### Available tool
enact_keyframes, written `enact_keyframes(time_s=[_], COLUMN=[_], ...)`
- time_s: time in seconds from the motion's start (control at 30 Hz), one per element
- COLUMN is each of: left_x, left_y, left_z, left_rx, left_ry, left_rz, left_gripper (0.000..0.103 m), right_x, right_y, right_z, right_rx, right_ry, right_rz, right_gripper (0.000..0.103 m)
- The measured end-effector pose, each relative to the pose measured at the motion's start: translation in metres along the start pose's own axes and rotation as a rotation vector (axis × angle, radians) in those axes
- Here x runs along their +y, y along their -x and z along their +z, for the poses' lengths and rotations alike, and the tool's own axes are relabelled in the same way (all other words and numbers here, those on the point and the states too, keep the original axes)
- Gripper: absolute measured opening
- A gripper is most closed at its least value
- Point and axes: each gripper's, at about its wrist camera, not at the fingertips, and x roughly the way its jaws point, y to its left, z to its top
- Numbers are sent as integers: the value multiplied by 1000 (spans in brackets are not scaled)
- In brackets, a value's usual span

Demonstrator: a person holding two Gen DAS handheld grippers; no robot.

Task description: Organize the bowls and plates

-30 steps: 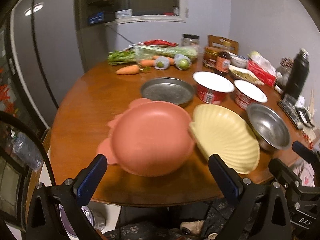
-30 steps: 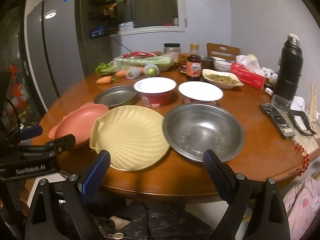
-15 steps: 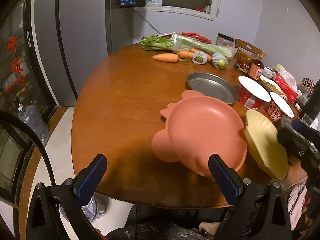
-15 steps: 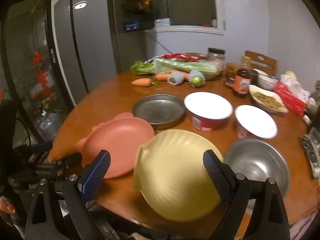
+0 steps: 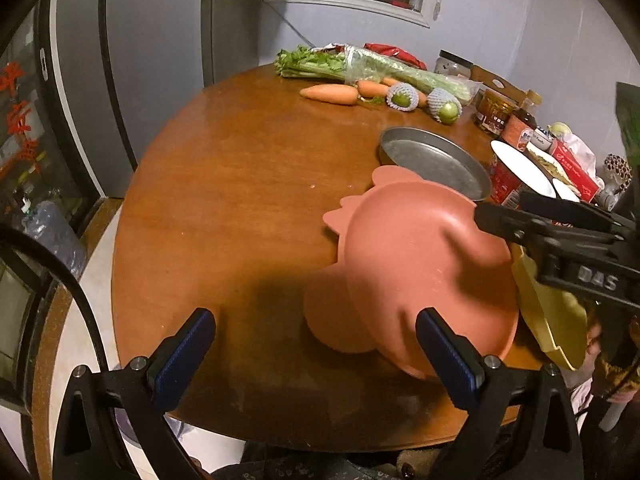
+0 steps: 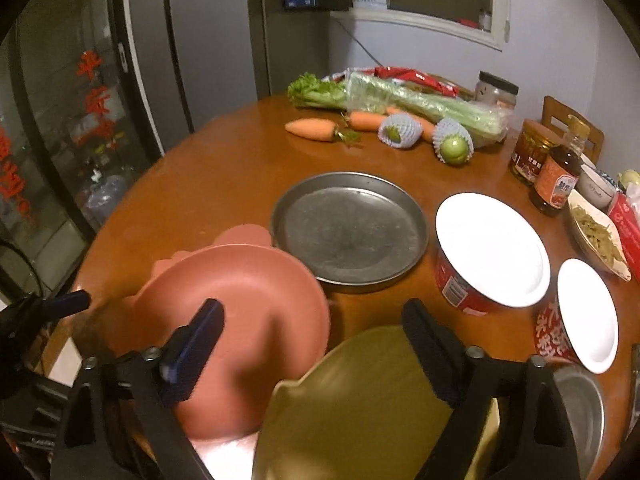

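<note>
My left claw (image 5: 314, 354) hangs spread wide at the near edge of the round wooden table (image 5: 240, 184), pinching nothing. My landmark is the pink plate (image 5: 428, 272): it lies on the table near that edge, and the right-hand pad of my left claw sits just in front of its near rim, though I cannot tell whether it touches. My right claw (image 6: 308, 344) is spread too, with nothing caught between its pads; one pad hangs over the pink plate (image 6: 248, 312), the other over the yellow shell-shaped plate (image 6: 360, 408), which sits just to the right of the pink plate, its edge close against it. Beyond the pink plate lies the grey metal pan (image 6: 348, 228), its rim just behind the pink plate's far scalloped edge. To the right of the pan, further from the pink plate, stand two red bowls with white lids (image 6: 492, 248). A steel bowl (image 6: 580, 412) shows past the yellow plate. Far across the table from the pink plate lie carrots (image 6: 312, 130) and wrapped celery (image 6: 420, 102).
</note>
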Motion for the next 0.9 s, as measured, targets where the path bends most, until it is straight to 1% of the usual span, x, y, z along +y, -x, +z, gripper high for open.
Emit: enact_keyframes(time_s=[0.03, 0.07, 0.13, 0.17, 0.23, 0.27, 0.4, 0.43, 0.5, 0.53, 0.6, 0.7, 0.83, 0.9], left_x=[0, -1, -4, -5, -7, -8, -12, -14, -15, -17, -19, -19, -13, -10], left_y=[-1, -1, -1, -1, -3, -4, -6, -6, -5, -5, -4, -4, -1, 2], left_z=[0, -1, -1, -2, -2, -2, -3, -2, -2, -2, -2, -2, 0, 0], left_rx=[2, 4, 6, 6, 12, 16, 26, 26, 23, 23, 23, 20, 18, 11], left_ry=[2, 0, -14, -16, -18, -18, -23, -25, -27, -32, -36, -36, -16, -9], left_rz=[-5, -6, -12, -15, -25, -33, -43, -45, -58, -61, -70, -65, -65, -63], left_gripper=[100, 100, 97, 97, 95, 90, 84, 82, 77, 71, 64, 61, 50, 49], right_x=[0, 0, 2, 4, 4, 4, 5, 6, 7, 8, 9, 10, 9, 10], right_y=[-5, -9, -16, -19, -23, -26, -32, -34, -36, -37, -38, -37, -35, -33], right_z=[2, 3, 3, 3, 4, 4, 6, 6, 6, 6, 6, 6, 6, 7], right_rx=[13, 29, 50, 55, 70, 79, 95, 101, 109, 113, 113, 110, 104, 98], right_ry=[12, 21, 40, 58, 78, 79, 95, 104, 115, 118, 116, 107, 90, 85], right_rz=[8, 15, 3, -2, 2, 4, 14, 15, 17, 28, 33, 32, 30, 28], right_gripper=[70, 68, 63, 61, 52, 50, 42, 37, 31, 28, 28, 28, 28, 28])
